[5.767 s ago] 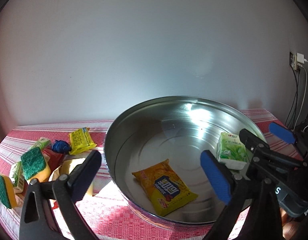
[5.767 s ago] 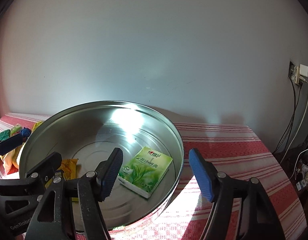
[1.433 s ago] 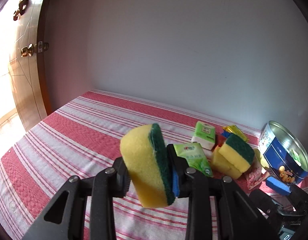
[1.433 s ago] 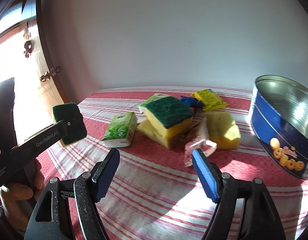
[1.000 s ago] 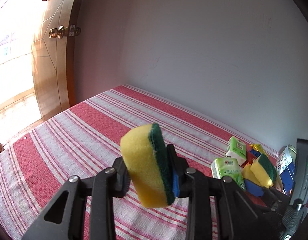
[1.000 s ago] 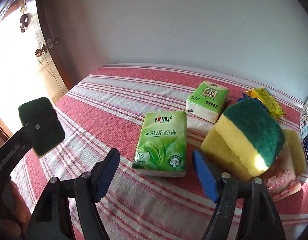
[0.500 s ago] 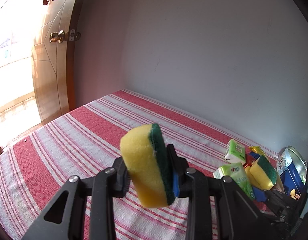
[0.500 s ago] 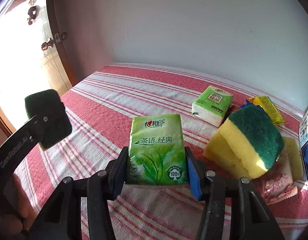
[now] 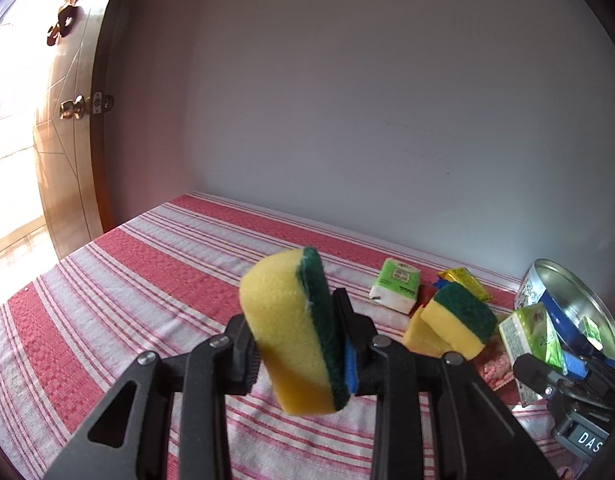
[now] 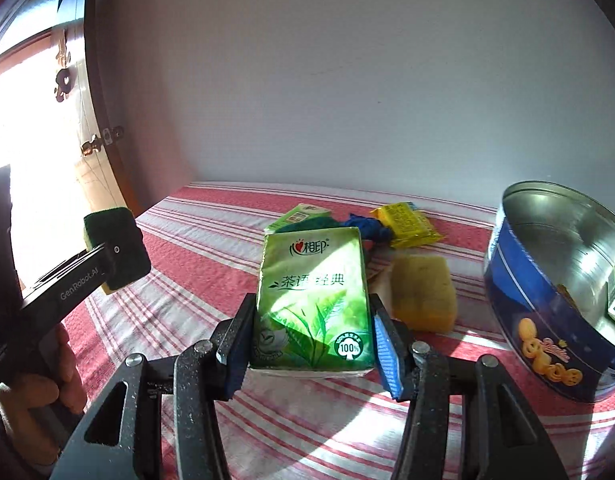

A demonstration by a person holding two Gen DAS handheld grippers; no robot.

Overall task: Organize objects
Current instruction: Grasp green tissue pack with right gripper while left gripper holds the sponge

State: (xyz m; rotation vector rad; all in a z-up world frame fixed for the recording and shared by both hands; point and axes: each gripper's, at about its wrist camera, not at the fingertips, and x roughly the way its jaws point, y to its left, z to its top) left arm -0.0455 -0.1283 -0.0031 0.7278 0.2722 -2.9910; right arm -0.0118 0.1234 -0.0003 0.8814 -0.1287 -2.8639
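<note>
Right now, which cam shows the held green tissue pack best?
Right wrist: tissue pack fills the centre, label facing up, clamped in the right gripper. Left wrist shows only its edge at far right.

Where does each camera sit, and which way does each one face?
Left wrist: sits on the left hand-held gripper, facing along its fingers over the striped table; the gripper is shut on a sponge.
Right wrist: sits on the right hand-held gripper, shut on a tissue pack, facing the table and wall; a hand shows at the left.
Shared: the blue tin, and each view shows the other gripper.
</note>
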